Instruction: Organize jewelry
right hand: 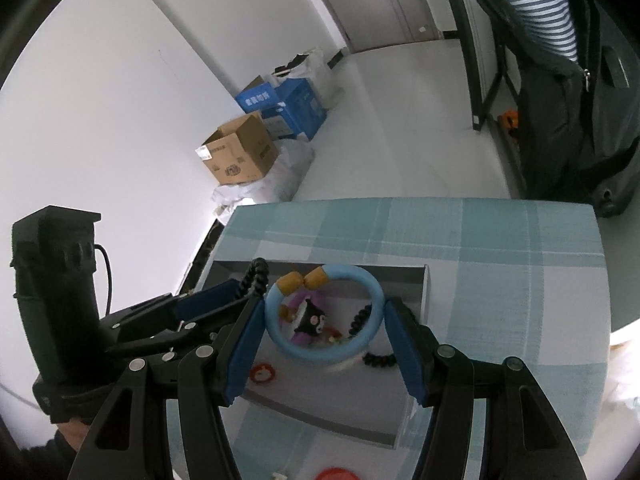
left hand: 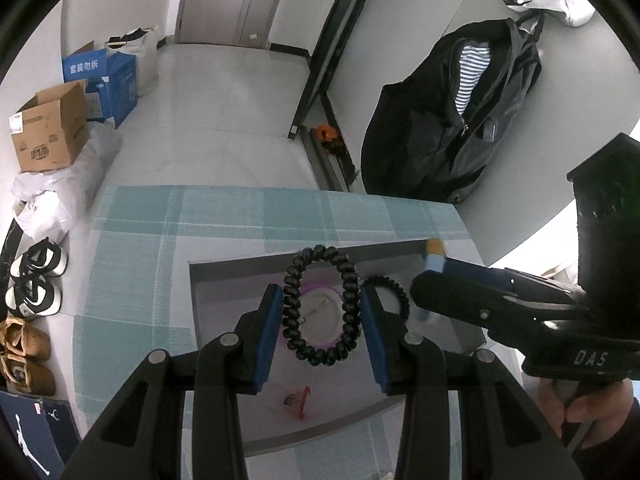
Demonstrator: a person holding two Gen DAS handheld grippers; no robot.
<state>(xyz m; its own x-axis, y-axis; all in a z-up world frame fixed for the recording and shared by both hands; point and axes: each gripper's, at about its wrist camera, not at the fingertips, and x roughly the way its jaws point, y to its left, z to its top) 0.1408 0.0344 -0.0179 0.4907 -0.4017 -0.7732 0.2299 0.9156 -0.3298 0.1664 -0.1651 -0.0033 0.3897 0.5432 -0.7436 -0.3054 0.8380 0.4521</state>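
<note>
Both claws were carrying a piece over the grey tray (left hand: 224, 280), so the step in hand was judged to be the drop-off of two items at once. The left claw (left hand: 319, 312) was part closed and pinching a black coiled hair tie (left hand: 318, 308) by its two sides, the loop stretched into an oval between the blue pads (left hand: 267, 332). The right claw (right hand: 325, 322) stood wider and clamped a light blue ring (right hand: 326, 314) with two yellow beads (right hand: 304, 280) at the far side of the loop from the claw. Below and beyond the left claw lay the tray on the checked cloth (left hand: 132, 260); a white and pink round piece (left hand: 320, 312) showed through the hair tie, a second black coiled tie (left hand: 394, 294) lay just right of that claw, and a small red clip (left hand: 300, 400) sat nearer, under its arms. Under the right claw a small black figure charm (right hand: 310, 320) and a red and white round piece (right hand: 262, 374) were seen in the tray. Count: two claws, two coiled ties, one blue ring, two yellow beads, one tray. Next move, as judged: lower each claw nearer the tray floor over a bare patch, then spread the jaws so the pieces do not bounce or land on others.
</note>
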